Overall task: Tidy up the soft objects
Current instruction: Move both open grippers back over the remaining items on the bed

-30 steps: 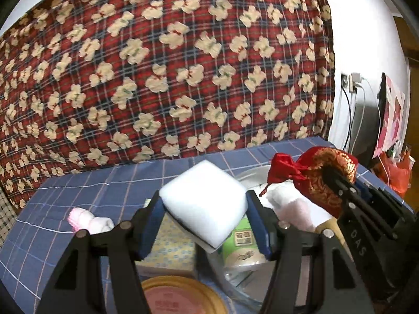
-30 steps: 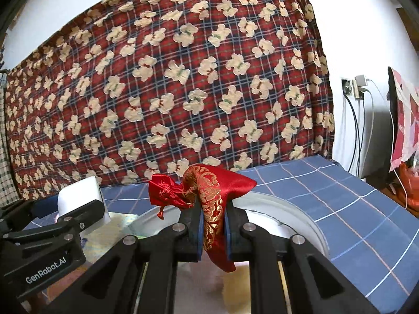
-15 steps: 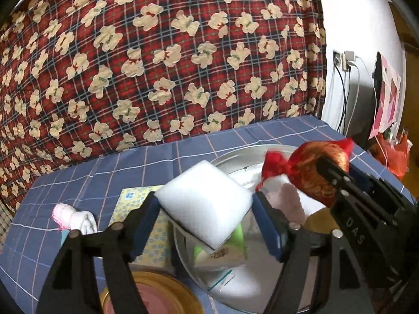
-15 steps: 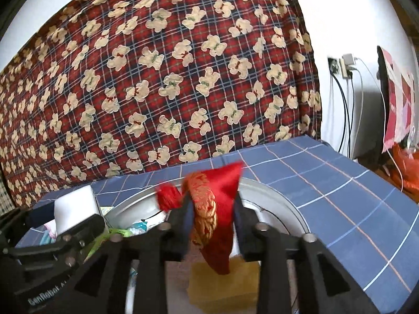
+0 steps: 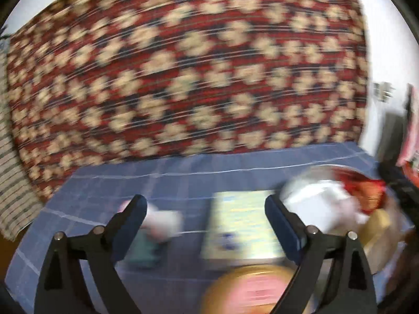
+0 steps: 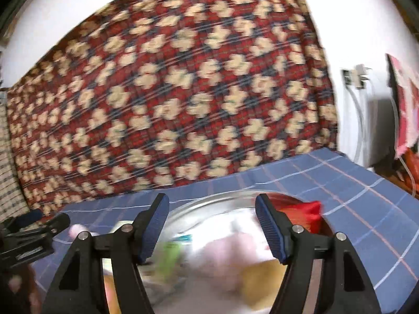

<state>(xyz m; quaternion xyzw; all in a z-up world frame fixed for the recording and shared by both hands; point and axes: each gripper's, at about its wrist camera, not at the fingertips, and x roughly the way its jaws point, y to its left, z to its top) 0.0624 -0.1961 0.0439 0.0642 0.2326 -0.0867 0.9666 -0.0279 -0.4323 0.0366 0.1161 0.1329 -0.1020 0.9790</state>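
In the left wrist view, blurred throughout, the left gripper [image 5: 205, 213] is spreading its jaws wide with nothing between them, hanging over a blue checked tablecloth [image 5: 183, 180]. Beyond the jaws a yellow pack [image 5: 241, 225] is lying flat, a pink-and-white soft bundle [image 5: 163, 222] is sitting to its left, and a round gold-rimmed lid [image 5: 251, 287] is showing at the near edge. At the right a metal bowl [image 5: 311, 172] is holding white soft things and a red pouch [image 5: 364, 191]. A red plaid cloth [image 5: 183, 78] printed with cream bears is hanging across the far wall. In the right wrist view the right gripper [image 6: 212, 225] is opening too, empty, over the bowl [image 6: 209, 204]; the pouch [image 6: 306, 214] is lying in it just right of the right finger, with a pink soft thing [image 6: 227, 248], a green packet [image 6: 170, 256] and a yellow piece [image 6: 264, 277]. A wall socket [image 6: 353, 77] with white cables is showing on the white wall [image 6: 366, 13] at far right.
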